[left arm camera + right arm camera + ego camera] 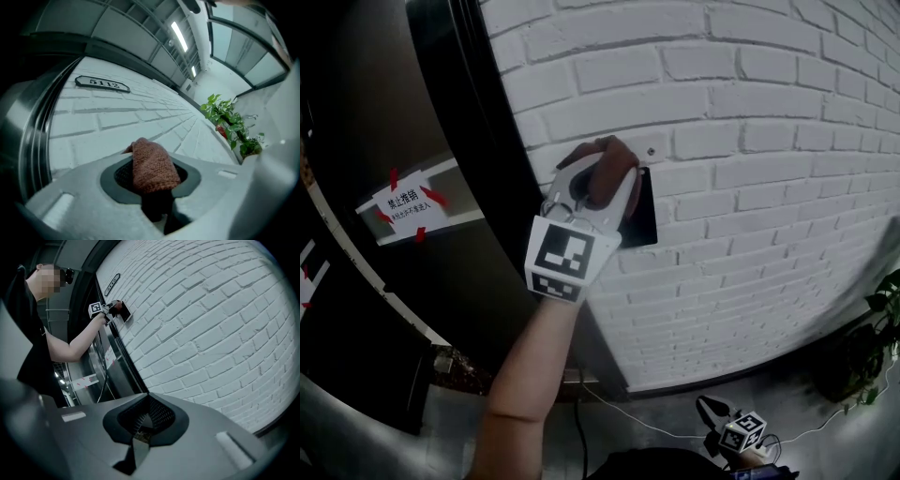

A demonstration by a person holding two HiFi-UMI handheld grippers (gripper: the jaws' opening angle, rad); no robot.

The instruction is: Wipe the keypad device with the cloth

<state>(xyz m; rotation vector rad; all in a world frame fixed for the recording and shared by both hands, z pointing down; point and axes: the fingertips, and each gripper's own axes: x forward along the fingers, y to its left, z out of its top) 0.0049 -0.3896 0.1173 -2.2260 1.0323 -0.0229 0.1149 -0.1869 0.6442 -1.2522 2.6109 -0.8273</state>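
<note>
The cloth (152, 164) is rust-brown with a knitted weave, and the keypad device (642, 223) is plain black. The wall (750, 141) is white brick with thin grey mortar lines. The left gripper (598, 187) has a white body and a cube of black-and-white square markers. The right gripper (140, 430) looks grey, with a black meshed lining round its jaws. The door sign (405, 206) is white with black print and red tape strips. The plant (229, 124) is green with a red spot.

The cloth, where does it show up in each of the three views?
Head view: cloth at centre, at the top of the keypad device.
Left gripper view: cloth low centre, gripped between the jaws.
Right gripper view: cloth tiny, upper left, far off.
Shared landmark: the white brick wall.
</note>
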